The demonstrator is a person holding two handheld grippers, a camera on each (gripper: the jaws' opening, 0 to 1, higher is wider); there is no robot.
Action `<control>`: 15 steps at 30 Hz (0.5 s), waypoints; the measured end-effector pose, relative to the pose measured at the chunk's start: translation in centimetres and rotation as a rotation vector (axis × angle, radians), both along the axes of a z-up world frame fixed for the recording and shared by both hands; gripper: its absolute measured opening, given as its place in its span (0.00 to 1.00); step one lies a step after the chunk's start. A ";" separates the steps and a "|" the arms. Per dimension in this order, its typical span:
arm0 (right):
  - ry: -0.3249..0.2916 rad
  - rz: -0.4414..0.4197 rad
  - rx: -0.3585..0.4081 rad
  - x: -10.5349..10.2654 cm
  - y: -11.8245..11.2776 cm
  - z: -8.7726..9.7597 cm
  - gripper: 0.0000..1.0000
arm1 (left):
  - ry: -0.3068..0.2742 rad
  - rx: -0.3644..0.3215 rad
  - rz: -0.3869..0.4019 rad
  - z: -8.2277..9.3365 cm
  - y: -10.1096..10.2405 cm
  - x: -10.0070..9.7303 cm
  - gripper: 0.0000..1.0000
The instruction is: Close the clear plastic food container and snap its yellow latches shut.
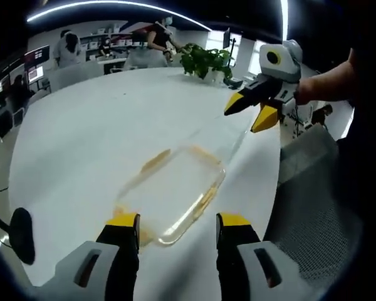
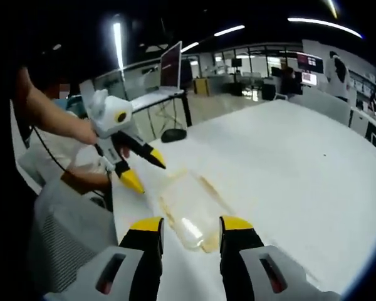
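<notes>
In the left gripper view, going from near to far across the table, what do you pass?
Left gripper → clear food container on the white table → right gripper, open above the table → potted plant at the far edge.

The clear plastic container — yellow latches along its edges — lies flat on the white table.

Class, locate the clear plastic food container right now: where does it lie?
The clear container lies flat on the white table near its edge, just ahead of the open left gripper; in the right gripper view it sits before the right gripper.
</notes>
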State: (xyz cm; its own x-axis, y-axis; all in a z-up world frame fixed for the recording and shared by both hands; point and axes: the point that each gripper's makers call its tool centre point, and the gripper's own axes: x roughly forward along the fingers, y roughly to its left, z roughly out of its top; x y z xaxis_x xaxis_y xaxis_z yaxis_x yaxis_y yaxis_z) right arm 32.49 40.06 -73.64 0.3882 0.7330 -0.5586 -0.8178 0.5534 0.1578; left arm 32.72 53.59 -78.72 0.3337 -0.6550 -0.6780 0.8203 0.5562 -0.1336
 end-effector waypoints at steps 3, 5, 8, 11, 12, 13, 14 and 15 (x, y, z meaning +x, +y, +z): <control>0.002 0.007 -0.012 0.0 0.1 -0.3 0.34 | 0.006 0.002 0.000 -0.1 0.1 0.1 0.48; 0.004 0.011 -0.017 0.1 0.1 -0.6 0.34 | 0.007 0.010 -0.005 -0.2 0.3 0.1 0.48; 0.005 0.017 -0.028 0.3 0.2 -1.0 0.34 | 0.011 0.018 -0.011 -0.4 0.6 0.3 0.48; 0.023 0.010 -0.028 0.5 0.3 -1.2 0.34 | 0.015 0.021 -0.017 -0.5 0.6 0.5 0.48; 0.025 0.008 -0.031 0.6 0.3 -1.3 0.34 | 0.015 0.024 -0.020 -0.6 0.7 0.6 0.48; 0.024 0.010 -0.034 0.6 0.2 -1.4 0.34 | 0.013 0.029 -0.026 -0.7 0.7 0.6 0.48; 0.024 0.012 -0.035 0.6 0.3 -1.4 0.34 | 0.012 0.032 -0.030 -0.7 0.7 0.7 0.48; 0.024 0.013 -0.037 0.7 0.3 -1.5 0.34 | 0.011 0.035 -0.033 -0.7 0.7 0.7 0.48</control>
